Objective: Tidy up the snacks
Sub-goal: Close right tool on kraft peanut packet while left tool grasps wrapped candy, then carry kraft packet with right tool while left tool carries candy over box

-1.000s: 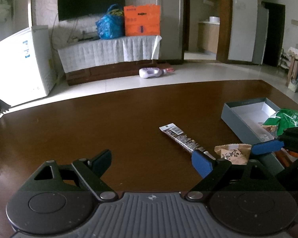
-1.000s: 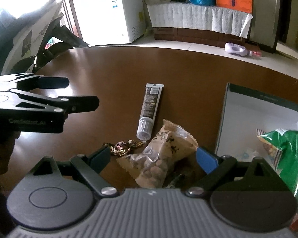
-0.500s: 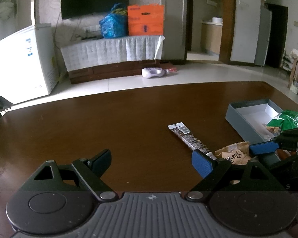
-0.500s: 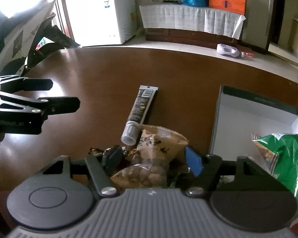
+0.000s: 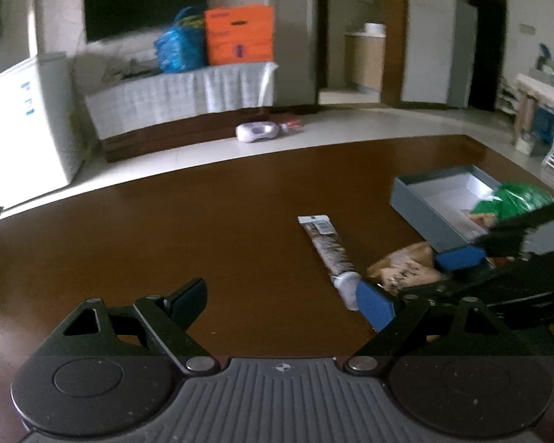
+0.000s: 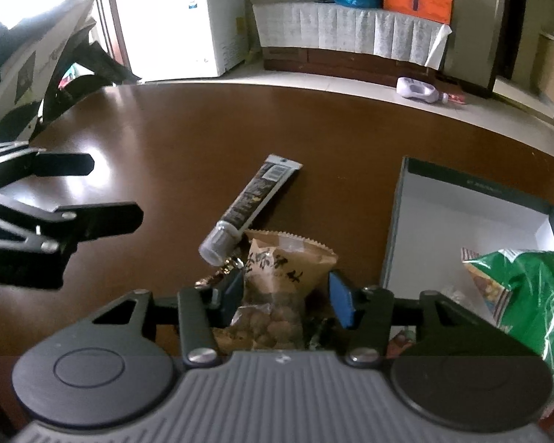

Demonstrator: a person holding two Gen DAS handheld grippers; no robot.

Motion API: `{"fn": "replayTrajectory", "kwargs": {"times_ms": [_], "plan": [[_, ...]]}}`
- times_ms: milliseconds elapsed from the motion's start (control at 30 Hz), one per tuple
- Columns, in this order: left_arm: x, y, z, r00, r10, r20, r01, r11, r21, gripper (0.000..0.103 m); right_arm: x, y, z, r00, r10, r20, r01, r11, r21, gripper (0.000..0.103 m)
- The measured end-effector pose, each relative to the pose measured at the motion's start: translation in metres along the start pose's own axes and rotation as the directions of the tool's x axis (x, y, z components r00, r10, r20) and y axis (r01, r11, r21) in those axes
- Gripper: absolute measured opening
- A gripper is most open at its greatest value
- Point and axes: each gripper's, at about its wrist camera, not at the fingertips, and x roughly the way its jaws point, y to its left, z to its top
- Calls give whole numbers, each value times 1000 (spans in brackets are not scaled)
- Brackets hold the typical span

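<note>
Right wrist view: the left hand-held gripper [image 6: 103,192] is hovering released over the bare tabletop [image 6: 188,129], likely waiting. Centre, the right hand-held gripper [image 6: 286,293] is closing its jaws around a brown nut packet [image 6: 280,277], which is lying just beside a dark tube [image 6: 255,199], probably for moving into the open box [image 6: 472,217] at the tabletop's right edge, already holding a green bag [image 6: 528,295].

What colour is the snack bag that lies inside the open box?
Green, with some white print. The snack bag shows best in the right wrist view, in the box.
</note>
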Motion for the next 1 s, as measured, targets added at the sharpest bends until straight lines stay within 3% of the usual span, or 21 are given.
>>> {"fn": "replayTrajectory", "kwargs": {"times_ms": [200, 433, 500, 867, 1000], "plan": [[2, -18, -9, 1000, -12, -9, 13, 995, 98, 88, 3, 6, 0, 1000, 6, 6, -6, 1000, -20, 40], [5, -24, -13, 999, -43, -23, 45, 995, 94, 87, -1, -6, 0, 999, 34, 25, -35, 999, 35, 33], [7, -27, -14, 997, -69, -32, 71, 994, 88, 83, -3, -9, 2, 999, 44, 32, -46, 997, 54, 33], [27, -40, -29, 980, -178, -92, 182, 982, 40, 40, -18, -19, 4, 994, 64, 84, -73, 991, 111, 31], [31, -44, -30, 978, -191, -88, 195, 980, 40, 40, -28, -20, 2, 992, 62, 110, -75, 990, 118, 31]]}}
